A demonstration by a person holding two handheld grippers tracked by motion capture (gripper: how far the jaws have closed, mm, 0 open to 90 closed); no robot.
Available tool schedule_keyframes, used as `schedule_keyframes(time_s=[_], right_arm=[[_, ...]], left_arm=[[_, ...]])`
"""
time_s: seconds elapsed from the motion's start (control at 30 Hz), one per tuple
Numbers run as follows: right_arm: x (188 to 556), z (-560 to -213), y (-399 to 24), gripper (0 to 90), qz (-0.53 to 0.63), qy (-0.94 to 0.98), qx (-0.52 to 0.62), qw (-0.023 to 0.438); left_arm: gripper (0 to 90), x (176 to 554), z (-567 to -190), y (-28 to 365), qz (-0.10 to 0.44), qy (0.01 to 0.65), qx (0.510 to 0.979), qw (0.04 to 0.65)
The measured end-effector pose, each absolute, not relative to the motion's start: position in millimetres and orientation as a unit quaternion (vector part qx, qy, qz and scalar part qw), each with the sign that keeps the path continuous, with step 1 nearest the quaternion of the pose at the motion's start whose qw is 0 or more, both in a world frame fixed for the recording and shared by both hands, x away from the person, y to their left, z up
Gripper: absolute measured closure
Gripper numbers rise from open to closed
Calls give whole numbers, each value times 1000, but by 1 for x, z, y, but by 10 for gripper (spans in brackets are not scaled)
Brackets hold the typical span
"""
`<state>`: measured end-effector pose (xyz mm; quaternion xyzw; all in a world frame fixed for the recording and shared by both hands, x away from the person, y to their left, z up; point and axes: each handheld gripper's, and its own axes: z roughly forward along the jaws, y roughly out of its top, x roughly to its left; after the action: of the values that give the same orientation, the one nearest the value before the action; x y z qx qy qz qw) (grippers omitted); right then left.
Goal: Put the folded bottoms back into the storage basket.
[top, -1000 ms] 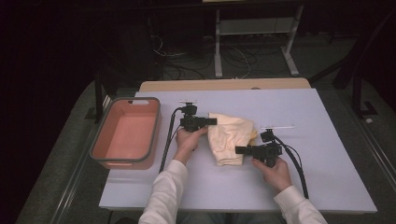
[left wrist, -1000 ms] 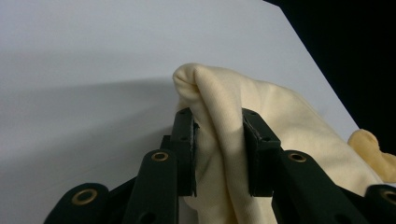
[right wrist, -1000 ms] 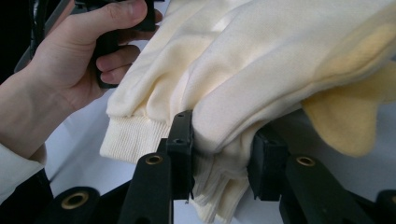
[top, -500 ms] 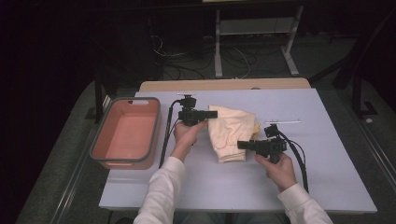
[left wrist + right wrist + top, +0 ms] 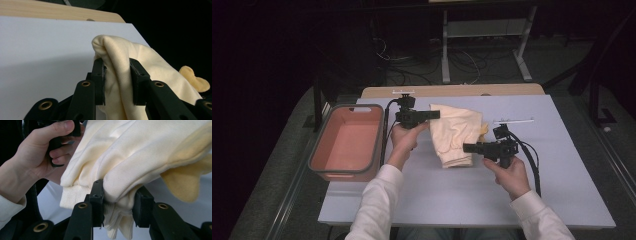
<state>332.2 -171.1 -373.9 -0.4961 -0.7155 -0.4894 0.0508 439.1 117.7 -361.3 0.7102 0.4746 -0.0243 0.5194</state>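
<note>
I have both tools clamped on the cream garment (image 5: 454,134). My left tool (image 5: 432,115) pinches a fold at its upper edge, my right tool (image 5: 468,148) grips its ribbed lower hem. It hangs between them above the pale surface (image 5: 562,165), beside the pink bin (image 5: 347,142).

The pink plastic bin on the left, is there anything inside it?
No, the pink plastic bin shows a bare bottom in the high view, and the cream cloth garment is over the table beside it.
</note>
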Motion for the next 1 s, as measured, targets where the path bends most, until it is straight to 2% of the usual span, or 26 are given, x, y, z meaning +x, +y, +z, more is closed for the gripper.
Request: schedule_keyframes(time_s=[1.0], right_arm=[[343,-330,-150,649,-515,-722,-461,47]], left_arm=[[694,436,-306,146,13,456,708,539]])
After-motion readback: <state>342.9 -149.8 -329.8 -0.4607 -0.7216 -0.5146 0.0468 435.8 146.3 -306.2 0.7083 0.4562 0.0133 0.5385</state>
